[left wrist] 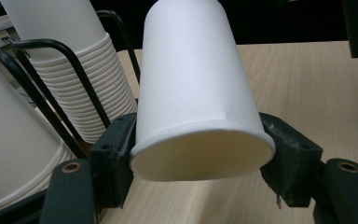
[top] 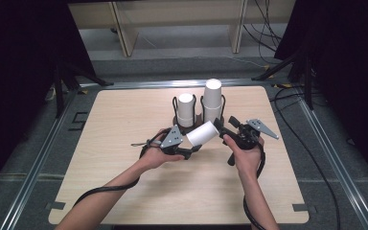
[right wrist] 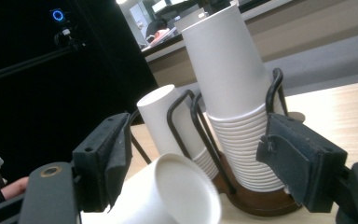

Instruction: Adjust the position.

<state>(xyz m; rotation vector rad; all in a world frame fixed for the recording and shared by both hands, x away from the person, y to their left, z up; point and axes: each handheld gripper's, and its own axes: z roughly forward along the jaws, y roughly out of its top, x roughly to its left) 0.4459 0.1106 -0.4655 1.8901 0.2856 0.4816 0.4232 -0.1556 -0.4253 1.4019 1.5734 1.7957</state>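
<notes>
Cup (left wrist: 198, 93) clamped between left gripper's (left wrist: 200, 161) pads (left wrist: 286, 154).

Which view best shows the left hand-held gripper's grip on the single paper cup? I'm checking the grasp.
The left gripper view: its jaws pinch the paper cup near the rim. The high view shows it small; the right gripper view shows its base.

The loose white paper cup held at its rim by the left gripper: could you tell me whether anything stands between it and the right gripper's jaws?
Nothing visible does. The white paper cup lies tilted, its rim clamped by the left gripper, its closed base already between the open jaws of the right gripper. The black wire cup holder with its stacks stands farther back.
</notes>
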